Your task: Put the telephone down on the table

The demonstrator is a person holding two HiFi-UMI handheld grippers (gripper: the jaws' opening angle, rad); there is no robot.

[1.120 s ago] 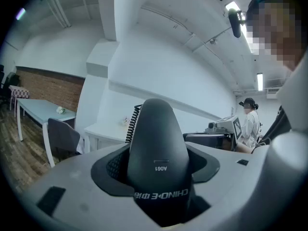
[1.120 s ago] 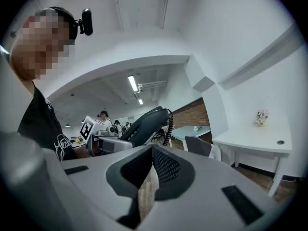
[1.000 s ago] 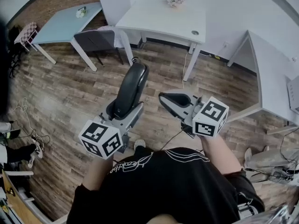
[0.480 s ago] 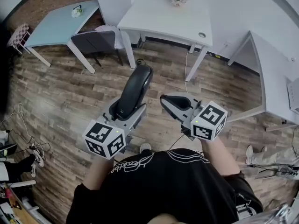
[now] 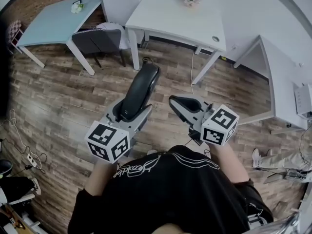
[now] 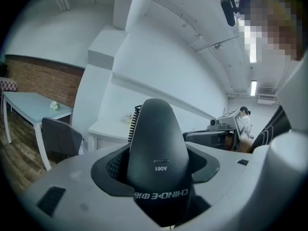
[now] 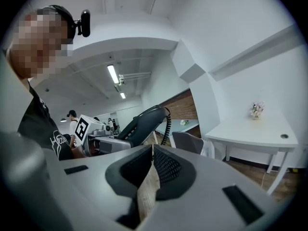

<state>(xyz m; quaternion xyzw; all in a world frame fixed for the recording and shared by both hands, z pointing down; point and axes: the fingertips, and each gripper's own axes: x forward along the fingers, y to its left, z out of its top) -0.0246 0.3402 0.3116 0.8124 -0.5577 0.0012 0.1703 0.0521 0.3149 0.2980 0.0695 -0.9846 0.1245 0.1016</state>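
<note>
We log a black telephone point(image 5: 139, 89). Left gripper point(image 5: 127, 115) and right gripper point(image 5: 171, 100) are grey with black pads and black-and-white square markers. Floor point(image 5: 63, 96): brown wood planks. Table point(image 5: 170, 18) white, side table point(image 5: 48, 26) pale blue. Shirt point(image 5: 165, 194) black with white line print.

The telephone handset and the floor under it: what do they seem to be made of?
The telephone handset looks like black moulded plastic, smooth and slightly matte: soft highlights, printed lettering. The floor looks like wood planks or wood-look laminate, brown-grey grain in staggered boards; which one is unclear.
</note>
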